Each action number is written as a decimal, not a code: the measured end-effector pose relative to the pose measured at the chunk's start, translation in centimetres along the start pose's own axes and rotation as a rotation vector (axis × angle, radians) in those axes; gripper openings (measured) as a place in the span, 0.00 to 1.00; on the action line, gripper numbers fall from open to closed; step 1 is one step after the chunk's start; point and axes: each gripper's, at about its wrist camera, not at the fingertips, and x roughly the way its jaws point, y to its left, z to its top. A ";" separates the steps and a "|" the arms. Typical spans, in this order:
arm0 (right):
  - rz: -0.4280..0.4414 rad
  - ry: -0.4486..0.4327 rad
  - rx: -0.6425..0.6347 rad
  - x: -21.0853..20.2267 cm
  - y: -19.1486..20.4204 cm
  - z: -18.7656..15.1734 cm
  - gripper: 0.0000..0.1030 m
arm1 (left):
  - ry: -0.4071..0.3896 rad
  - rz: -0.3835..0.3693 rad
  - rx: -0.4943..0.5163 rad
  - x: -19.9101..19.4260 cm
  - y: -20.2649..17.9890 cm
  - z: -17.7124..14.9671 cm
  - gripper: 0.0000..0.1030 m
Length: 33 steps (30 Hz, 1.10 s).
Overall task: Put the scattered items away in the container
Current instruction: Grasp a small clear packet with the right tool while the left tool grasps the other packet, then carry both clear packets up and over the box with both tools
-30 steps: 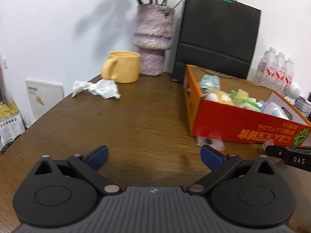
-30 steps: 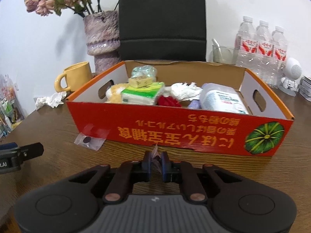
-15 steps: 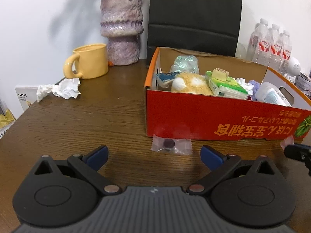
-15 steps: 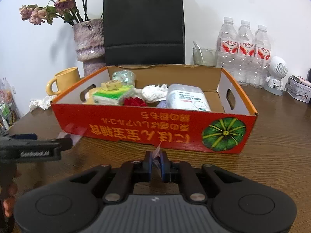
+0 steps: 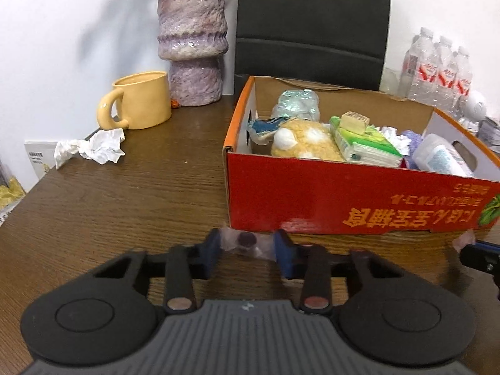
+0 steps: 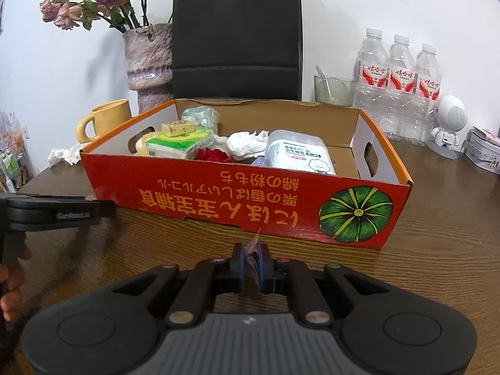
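The left gripper (image 5: 247, 248) stood partly open around a clear packet (image 5: 242, 242) on the table, just near the red box (image 5: 343, 200). The right gripper (image 6: 250, 264) was clamped on a small wrapper (image 6: 253, 245). The box looked mostly filled already — crumpled paper (image 5: 93, 147), far left, remained out.

Dark wood-grain table (image 5: 125, 193), slight sheen. Printed red cardboard box (image 6: 218, 193), raw brown inside. Rough, bumpy purple stone-look vase (image 5: 190, 40). Smooth glazed yellow mug (image 5: 140, 100). Crumpled white paper (image 5: 93, 147). Clear crinkly plastic packet (image 5: 242, 240). Matt black paper bag (image 6: 237, 31).
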 end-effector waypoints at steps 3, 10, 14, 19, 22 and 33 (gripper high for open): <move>-0.001 -0.001 0.001 -0.1 0.0 -0.1 0.07 | -0.014 -0.017 0.005 -0.9 0.2 -0.4 0.17; 0.001 -0.001 0.003 -0.1 0.0 -0.1 0.07 | -0.036 -0.051 0.001 -1.9 0.5 -0.9 0.09; 0.000 -0.003 0.008 -0.2 -0.1 -0.1 0.07 | -0.032 -0.050 -0.023 -1.9 0.6 -0.9 0.14; 0.000 -0.004 0.020 -0.2 -0.3 0.0 0.07 | -0.039 -0.065 -0.025 -2.1 0.4 -0.8 0.27; 0.002 -0.004 0.020 -0.2 -0.4 0.0 0.07 | -0.033 -0.042 -0.035 -1.7 0.2 -0.7 0.65; 0.004 -0.001 0.017 -0.1 -0.2 -0.1 0.07 | -0.023 -0.013 0.058 -1.2 -1.4 -1.1 0.18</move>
